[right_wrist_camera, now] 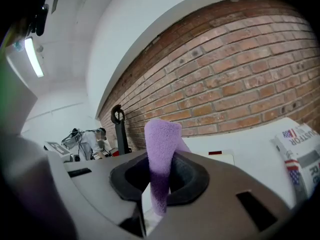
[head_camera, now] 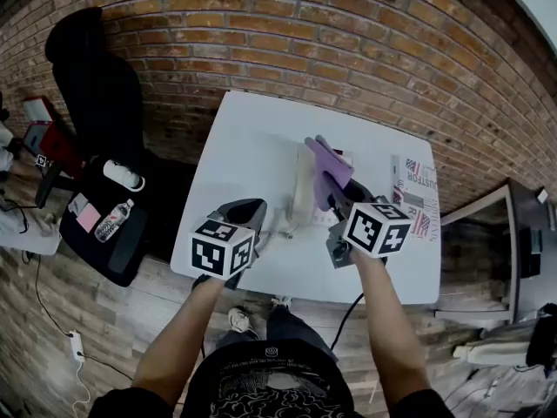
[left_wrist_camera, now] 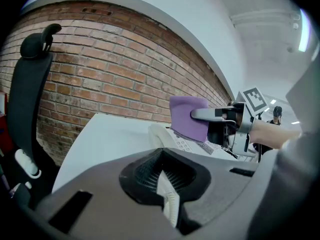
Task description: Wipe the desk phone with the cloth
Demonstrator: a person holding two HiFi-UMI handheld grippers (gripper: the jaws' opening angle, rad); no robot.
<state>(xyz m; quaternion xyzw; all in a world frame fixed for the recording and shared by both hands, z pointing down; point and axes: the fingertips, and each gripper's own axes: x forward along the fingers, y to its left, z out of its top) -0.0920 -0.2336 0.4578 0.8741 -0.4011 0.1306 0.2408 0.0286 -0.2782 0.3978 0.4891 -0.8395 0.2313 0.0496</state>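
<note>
nearest the camera, two bare forearms are seen reaching out over the front edge of a white rectangular desk [head_camera: 252, 138], each ending in a gripper topped by a cube with square markers. the left gripper [head_camera: 252, 211] is pressed together on a white ribbed strip [left_wrist_camera: 169, 200], which is pinched between its dark pads; it looks like the coiled cord of the phone, though this cannot be told for sure. the right gripper [head_camera: 331, 188] is closed on a soft purple cloth [right_wrist_camera: 160, 156], a fold of which stands up out of the jaws.

just beyond the grippers, a white desk phone [head_camera: 303, 192] is found near the middle of the desk, between the two grippers. the purple cloth is held over the phone's right side, by its keypad [left_wrist_camera: 186, 145]; whether it touches the phone cannot be made out. to the right on the desk, well apart from the phone, a printed booklet with stars and stripes [head_camera: 412, 195] is laid flat.

left of the desk, a black office chair [head_camera: 94, 78] is placed, with a clear water bottle [head_camera: 113, 221] on a dark bag beside it on the wooden floor. a red brick wall [head_camera: 348, 42] is seen behind the desk.
</note>
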